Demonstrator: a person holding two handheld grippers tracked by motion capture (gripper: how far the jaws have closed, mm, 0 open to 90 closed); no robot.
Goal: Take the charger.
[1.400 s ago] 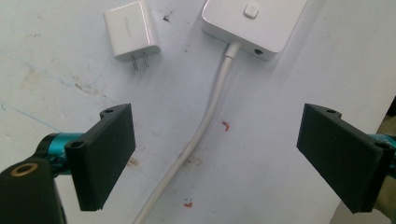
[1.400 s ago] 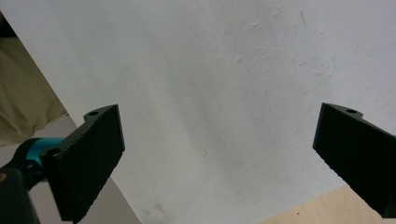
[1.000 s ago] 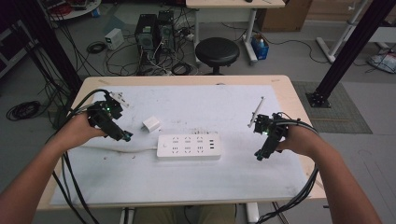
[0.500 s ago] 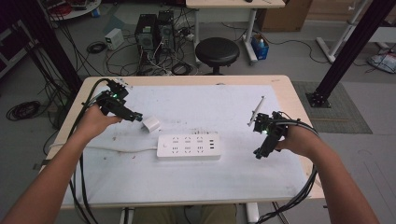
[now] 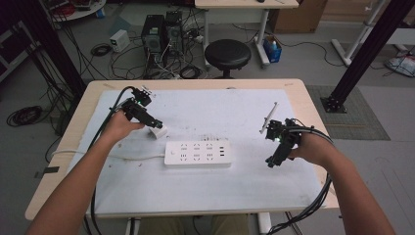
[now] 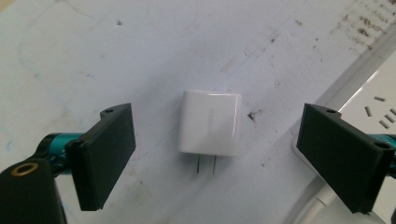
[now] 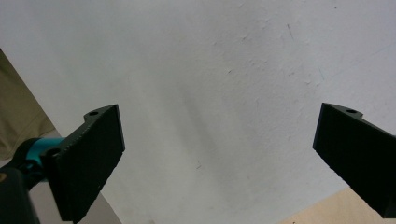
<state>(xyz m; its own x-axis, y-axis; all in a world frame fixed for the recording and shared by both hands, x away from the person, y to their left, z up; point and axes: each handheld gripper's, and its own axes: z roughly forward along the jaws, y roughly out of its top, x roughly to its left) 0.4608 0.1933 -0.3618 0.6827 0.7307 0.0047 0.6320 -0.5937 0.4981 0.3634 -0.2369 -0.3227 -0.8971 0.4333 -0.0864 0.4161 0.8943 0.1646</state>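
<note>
A small white plug adapter (image 6: 211, 122) lies flat on the white mat, its two metal prongs pointing toward the camera of the left gripper view. My left gripper (image 6: 224, 154) is open, one jaw on each side of the adapter and neither touching it. From above, that gripper (image 5: 152, 122) sits right at the adapter (image 5: 158, 131), just beyond the left end of the white power strip (image 5: 197, 154). My right gripper (image 5: 272, 160) hovers open over bare mat to the right of the strip, with nothing between its jaws (image 7: 219, 158).
The strip's white cord (image 5: 122, 156) runs left across the mat toward the table's left side. A thin white stick (image 5: 268, 117) lies on the mat beyond the right hand. The wooden table edge (image 5: 313, 122) borders the mat. A stool and computer gear stand on the floor behind.
My left gripper has moved right and away from me, from left of the adapter to straddling it with open jaws. The right gripper has stayed put.
</note>
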